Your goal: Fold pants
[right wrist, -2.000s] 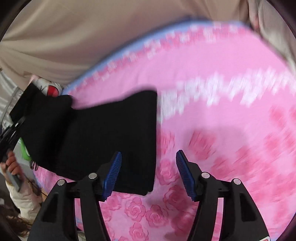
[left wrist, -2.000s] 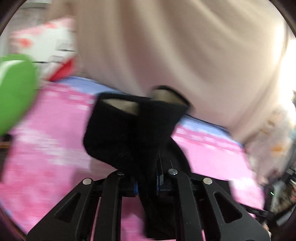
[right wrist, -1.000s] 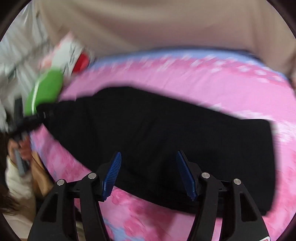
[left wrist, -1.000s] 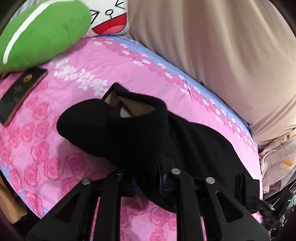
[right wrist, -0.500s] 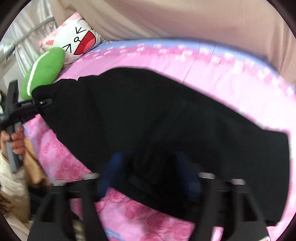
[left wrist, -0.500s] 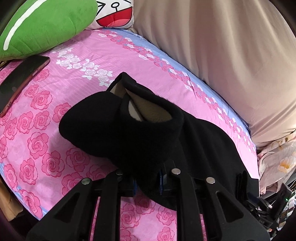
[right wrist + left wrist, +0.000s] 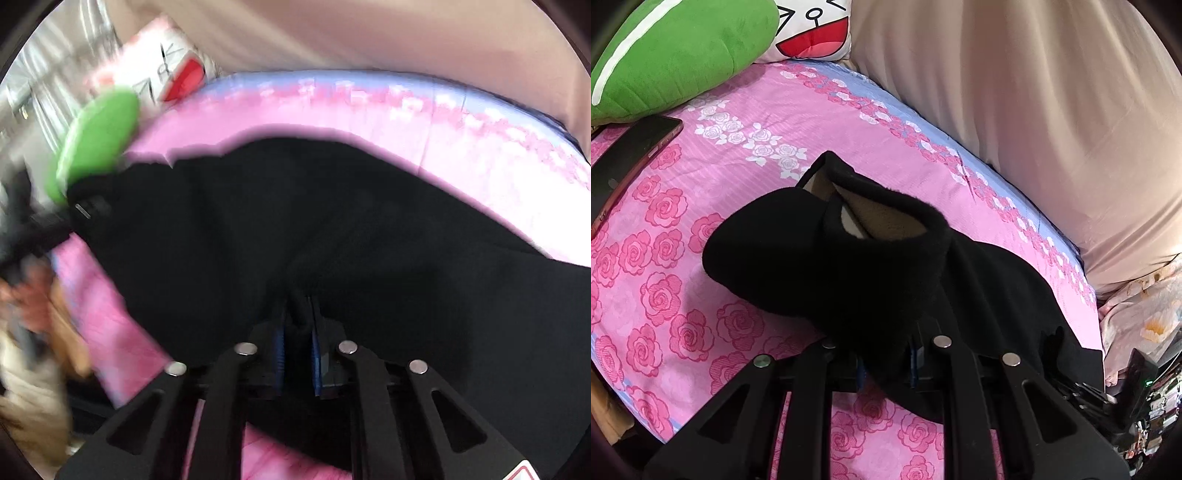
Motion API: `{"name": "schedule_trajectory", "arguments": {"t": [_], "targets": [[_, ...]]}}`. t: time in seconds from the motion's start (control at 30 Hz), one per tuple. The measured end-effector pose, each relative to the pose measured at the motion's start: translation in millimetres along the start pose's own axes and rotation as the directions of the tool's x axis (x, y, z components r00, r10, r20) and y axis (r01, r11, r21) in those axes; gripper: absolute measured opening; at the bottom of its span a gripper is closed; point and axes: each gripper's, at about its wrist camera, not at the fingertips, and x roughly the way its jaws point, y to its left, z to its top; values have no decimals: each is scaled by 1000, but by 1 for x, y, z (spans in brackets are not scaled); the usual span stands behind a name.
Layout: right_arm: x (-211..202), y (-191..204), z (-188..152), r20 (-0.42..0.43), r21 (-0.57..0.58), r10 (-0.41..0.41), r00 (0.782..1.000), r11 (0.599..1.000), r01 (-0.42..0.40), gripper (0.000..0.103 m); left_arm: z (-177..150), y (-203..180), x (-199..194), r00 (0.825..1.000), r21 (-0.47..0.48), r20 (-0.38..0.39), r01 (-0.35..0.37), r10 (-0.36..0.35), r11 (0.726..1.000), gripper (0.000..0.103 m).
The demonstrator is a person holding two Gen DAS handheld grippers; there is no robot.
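The black pants (image 7: 827, 269) lie stretched across a pink rose-print bed sheet (image 7: 665, 266); their beige fleece lining (image 7: 875, 218) shows at the open end. My left gripper (image 7: 886, 365) is shut on the bunched fabric at that end and holds it slightly raised. In the right wrist view the pants (image 7: 295, 221) fill the middle. My right gripper (image 7: 297, 354) is shut on a pinch of the black cloth near its near edge. The right wrist view is motion-blurred.
A green plush pillow (image 7: 676, 55) and a white cartoon-face pillow (image 7: 816, 33) sit at the head of the bed. A dark phone (image 7: 624, 166) lies on the sheet at left. A beige curtain (image 7: 1034, 110) hangs behind. A floral cloth (image 7: 1145, 317) lies at the right.
My right gripper swung over the pants and closed from open onto the cloth. My left gripper lowered its held end to the bed and stayed shut.
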Motion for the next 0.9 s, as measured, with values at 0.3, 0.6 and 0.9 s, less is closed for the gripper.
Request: {"name": "schedule_trajectory", "arguments": {"t": [0.3,0.6,0.9], "targets": [[-13,41,55,32,-57,197,980,979,-195,24,-4,53,-14,998,-265,51,-17,32,964,73],[39,78,75,-59,-100,220,974,969,-225,23,-11,35,-1,999,-195,36,-29,37,980,88],[48,99,122,-47,-146,265,963,952,-270,25,15,85,12,997,-367,9,75,-77,927,18]]}}
